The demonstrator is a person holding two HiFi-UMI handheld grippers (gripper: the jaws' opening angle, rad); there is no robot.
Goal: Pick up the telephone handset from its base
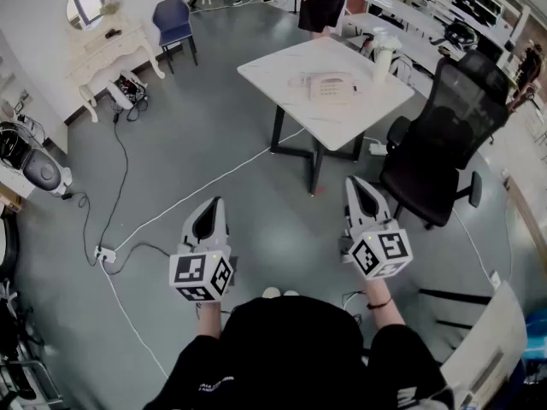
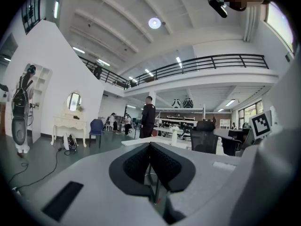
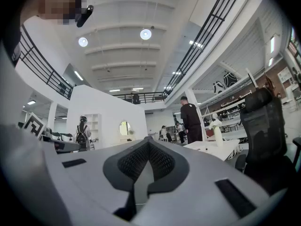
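The beige telephone [image 1: 331, 86] sits on the white table [image 1: 282, 68] across the room, its handset [image 1: 301, 81] lying on the base's left side. Both grippers are held level over the grey floor, well short of the table. My left gripper [image 1: 209, 207] is shut with nothing between its jaws, and so is my right gripper [image 1: 358, 186]. In the left gripper view the left gripper [image 2: 150, 145] points at the table's edge [image 2: 136, 141]. In the right gripper view the right gripper [image 3: 148, 140] has the table [image 3: 214, 148] off to its right; the phone cannot be made out there.
A black office chair [image 1: 440, 135] stands at the table's right side. A white bottle [image 1: 385, 58] is on the table by the phone. A person [image 1: 323, 2] stands behind the table. Cables [image 1: 197, 190] and a power strip [image 1: 104, 253] lie on the floor to the left.
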